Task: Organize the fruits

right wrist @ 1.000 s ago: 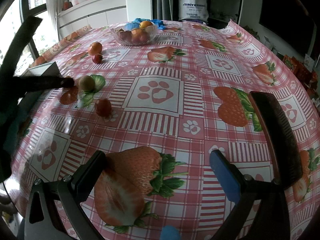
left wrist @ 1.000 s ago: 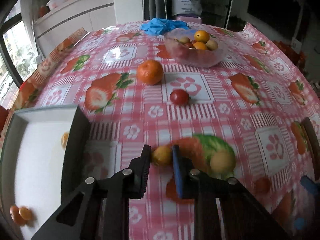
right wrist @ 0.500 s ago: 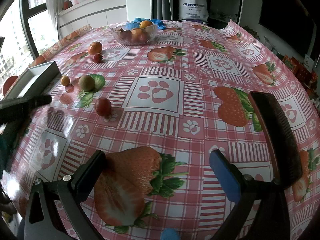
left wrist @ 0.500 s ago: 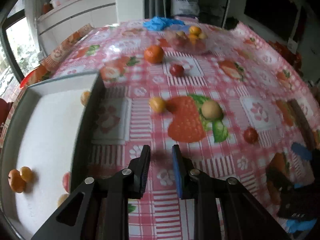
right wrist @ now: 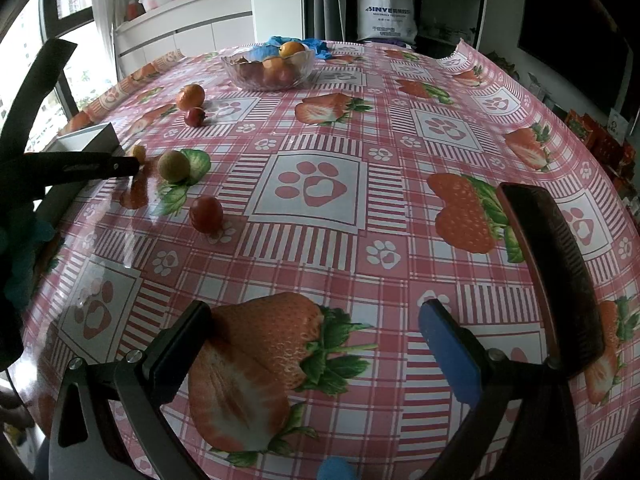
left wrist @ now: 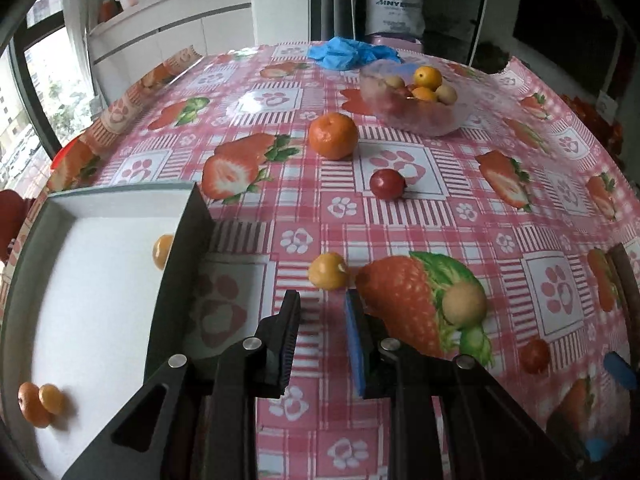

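Left hand-held gripper low, narrowly parted behind yellow fruit; right hand-held gripper wide apart, empty.

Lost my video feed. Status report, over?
Both tongs open, empty. Left tongs lined up just short of small yellow fruit on the cloth. White tray alongside. Nothing blocking.

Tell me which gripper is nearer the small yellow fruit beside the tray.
Left. The left gripper sits just short of the small yellow fruit, jaws open; the right gripper is far across the table, empty.
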Available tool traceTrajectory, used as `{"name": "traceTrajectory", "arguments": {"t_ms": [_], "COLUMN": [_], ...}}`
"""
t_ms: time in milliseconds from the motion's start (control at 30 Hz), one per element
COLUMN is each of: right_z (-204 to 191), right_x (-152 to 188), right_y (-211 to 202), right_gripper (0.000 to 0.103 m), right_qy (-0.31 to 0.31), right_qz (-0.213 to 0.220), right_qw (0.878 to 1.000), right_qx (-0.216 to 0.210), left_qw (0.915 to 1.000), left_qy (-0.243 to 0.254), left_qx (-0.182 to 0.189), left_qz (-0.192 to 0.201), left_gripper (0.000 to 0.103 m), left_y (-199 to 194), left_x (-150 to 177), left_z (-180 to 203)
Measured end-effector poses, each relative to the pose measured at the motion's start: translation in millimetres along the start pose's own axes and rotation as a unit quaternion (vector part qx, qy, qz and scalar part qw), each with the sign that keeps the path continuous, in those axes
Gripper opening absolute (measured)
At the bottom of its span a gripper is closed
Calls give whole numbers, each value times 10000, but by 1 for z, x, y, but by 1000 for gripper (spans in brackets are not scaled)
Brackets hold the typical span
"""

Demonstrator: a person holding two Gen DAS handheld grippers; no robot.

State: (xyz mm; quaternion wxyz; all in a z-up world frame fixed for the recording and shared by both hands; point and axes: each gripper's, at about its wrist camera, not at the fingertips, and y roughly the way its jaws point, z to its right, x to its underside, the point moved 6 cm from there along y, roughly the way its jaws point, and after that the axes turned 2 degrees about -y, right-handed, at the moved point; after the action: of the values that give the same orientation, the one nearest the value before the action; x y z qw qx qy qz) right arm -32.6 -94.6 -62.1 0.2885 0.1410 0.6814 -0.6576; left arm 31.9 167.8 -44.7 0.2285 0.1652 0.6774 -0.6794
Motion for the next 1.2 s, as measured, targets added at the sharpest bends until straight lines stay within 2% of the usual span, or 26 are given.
{"name": "traceTrajectory", "arguments": {"t_ms": [167,400,600,733,900,1000,1067,1133,1200], "right_z": [0,0,0,0,0,0,0,0,1], "right_x": [0,0,0,0,0,0,1,0,0], "right_y": [0,0,0,0,-1,-1,-1,-1,-1], "right_gripper": [103,103,103,103,103,103,103,103,103], "right_qy": [0,1,3,4,4,5,7,12,15], "right_qz": [0,-1,-1,0,0,0,1,3,5], "right_qw": [10000,10000,10000,10000,10000,10000,10000,10000,10000], "right_qx": [3,5,5,3,2,3,2,-2,-5], "left_qw": [10000,9999,9973,9949,9872,9879,9897,9939,9984], "left_qy": [18,-20,-248,-264,-336,-217,-173,-70,21], "left_qx": [-30,129,669,975,1505,1340,1121,788,316], "left_qz": [49,-53,-192,37,410,756,876,774,474], "left_gripper": [24,24,24,24,24,24,24,24,24], "left_y": [5,4,-26,-62,-117,-136,-131,-107,-67], "left_x": [-7,-7,1,-12,-36,-57,-73,-83,-81], "left_z": [3,4,11,24,43,46,43,37,28]}}
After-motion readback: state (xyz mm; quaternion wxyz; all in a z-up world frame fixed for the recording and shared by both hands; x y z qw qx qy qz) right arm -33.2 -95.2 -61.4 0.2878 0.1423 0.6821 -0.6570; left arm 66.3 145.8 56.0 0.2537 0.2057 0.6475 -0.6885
